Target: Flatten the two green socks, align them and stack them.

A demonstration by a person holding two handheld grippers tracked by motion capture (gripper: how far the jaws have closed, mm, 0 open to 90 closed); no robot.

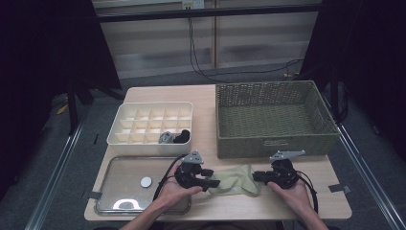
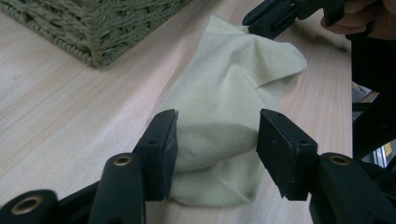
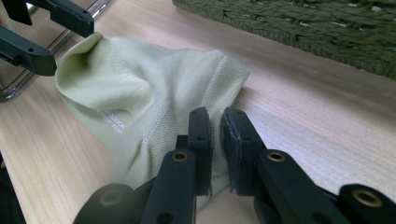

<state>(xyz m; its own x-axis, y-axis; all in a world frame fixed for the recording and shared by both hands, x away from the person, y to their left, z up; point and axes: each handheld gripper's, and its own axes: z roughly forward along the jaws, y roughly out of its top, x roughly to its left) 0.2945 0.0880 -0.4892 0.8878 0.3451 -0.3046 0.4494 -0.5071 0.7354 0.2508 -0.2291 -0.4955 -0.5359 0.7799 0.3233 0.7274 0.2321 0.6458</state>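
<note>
Right tool [image 3: 215, 126]: nearly closed, pinching pale green knitted cloth [image 1: 234, 179] edge.
Left tool [image 2: 217, 135]: wide open, straddling cloth's opposite end; close squarely before lifting toward green woven basket [image 1: 330, 139].

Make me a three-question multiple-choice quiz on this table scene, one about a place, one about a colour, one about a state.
1. Where does the cloth lie?
A. in the wicker basket
B. on the table before that basket
C. in the divided box

2. The cloth's colour?
A. pale green
B. red
C. black

3. How do the left gripper jaws stand?
A. shut tight
B. open astride the cloth's end
C. gripping the basket

Answers:
1 B, wood shows around it.
2 A, plain in both gripper views.
3 B, cloth shows between them.
</note>
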